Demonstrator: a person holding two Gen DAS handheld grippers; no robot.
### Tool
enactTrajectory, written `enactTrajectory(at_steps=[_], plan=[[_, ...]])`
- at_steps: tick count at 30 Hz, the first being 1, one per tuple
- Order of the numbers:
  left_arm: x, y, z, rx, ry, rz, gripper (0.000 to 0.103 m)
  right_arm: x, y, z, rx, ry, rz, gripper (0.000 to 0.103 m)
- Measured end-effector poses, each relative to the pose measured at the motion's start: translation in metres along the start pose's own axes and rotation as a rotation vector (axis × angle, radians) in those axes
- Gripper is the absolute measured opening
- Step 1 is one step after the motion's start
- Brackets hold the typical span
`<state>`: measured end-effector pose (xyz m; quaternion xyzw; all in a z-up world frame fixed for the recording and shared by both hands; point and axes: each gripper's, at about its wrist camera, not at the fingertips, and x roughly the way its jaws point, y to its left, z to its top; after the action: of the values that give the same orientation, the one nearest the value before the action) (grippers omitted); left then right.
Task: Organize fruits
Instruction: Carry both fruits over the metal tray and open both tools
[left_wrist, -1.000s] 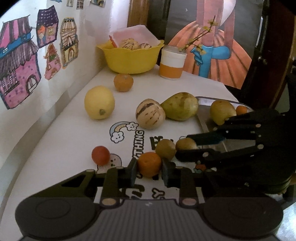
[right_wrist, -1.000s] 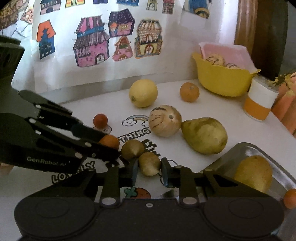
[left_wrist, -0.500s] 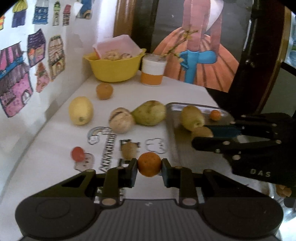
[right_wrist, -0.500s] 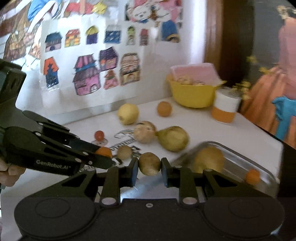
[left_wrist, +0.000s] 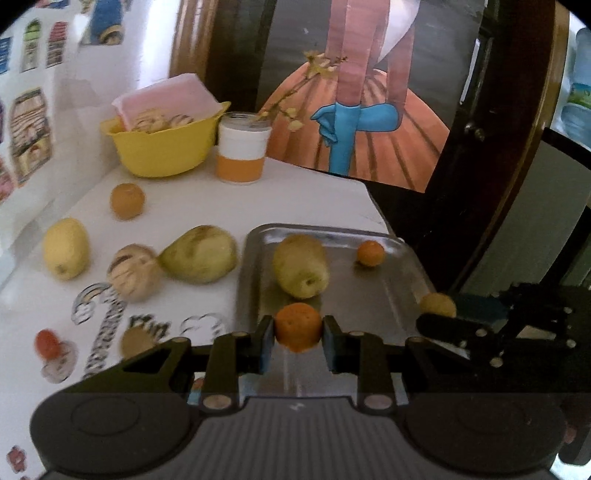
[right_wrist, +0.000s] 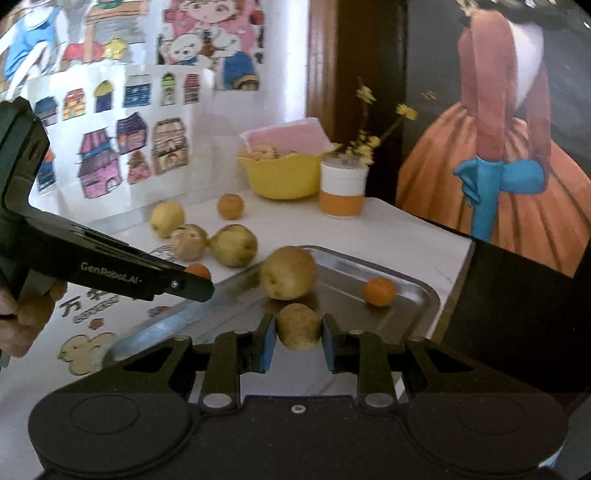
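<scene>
My left gripper (left_wrist: 298, 328) is shut on a small orange fruit (left_wrist: 297, 325), held over the near edge of the metal tray (left_wrist: 384, 295). My right gripper (right_wrist: 298, 326) is shut on a small brownish-yellow fruit (right_wrist: 298, 325), held above the tray (right_wrist: 402, 291). In the left wrist view that right gripper (left_wrist: 439, 314) comes in from the right with its fruit (left_wrist: 436, 304) over the tray's right rim. A yellow-green pear (left_wrist: 301, 269) and a small orange (left_wrist: 370, 253) lie in the tray. A big pear (left_wrist: 199, 253), a striped melon (left_wrist: 133, 271) and a lemon (left_wrist: 66, 253) lie on the table.
A yellow bowl (left_wrist: 162, 147) with fruit and a pink lid stands at the back, beside a white-and-orange cup (left_wrist: 242, 151). An orange (left_wrist: 126, 201), a small red fruit (left_wrist: 47, 343) and a brown fruit (left_wrist: 135, 341) lie loose on the printed cloth. The table's right edge drops off behind the tray.
Both grippers have carried their fruits to the right, from above the printed cloth to above the tray. The right gripper has moved farther right, over the tray's right rim.
</scene>
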<state>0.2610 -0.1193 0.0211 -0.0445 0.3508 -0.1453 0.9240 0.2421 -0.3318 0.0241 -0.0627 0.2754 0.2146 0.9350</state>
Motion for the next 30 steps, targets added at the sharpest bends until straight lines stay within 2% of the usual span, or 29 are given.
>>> enactTrajectory(at_steps=[8, 22, 27, 28, 30], plan=[[0.034, -0.018, 0.003, 0.038, -0.009, 0.028, 0.03, 0.041, -0.029, -0.006, 0.039, 0.016, -0.025, 0.028], [0.054, -0.014, -0.001, 0.041, 0.015, 0.063, 0.031, 0.066, -0.028, -0.006, 0.002, 0.037, -0.037, 0.029], [0.056, -0.014, -0.003, 0.035, 0.032, 0.062, 0.033, 0.064, -0.024, -0.006, -0.009, 0.031, -0.058, 0.046], [0.055, -0.013, -0.003, 0.027, 0.035, 0.06, 0.036, 0.061, -0.023, -0.006, -0.008, 0.03, -0.067, 0.047], [0.051, -0.011, -0.003, 0.009, 0.036, 0.057, 0.05, 0.055, -0.023, -0.006, -0.01, 0.026, -0.084, 0.052]])
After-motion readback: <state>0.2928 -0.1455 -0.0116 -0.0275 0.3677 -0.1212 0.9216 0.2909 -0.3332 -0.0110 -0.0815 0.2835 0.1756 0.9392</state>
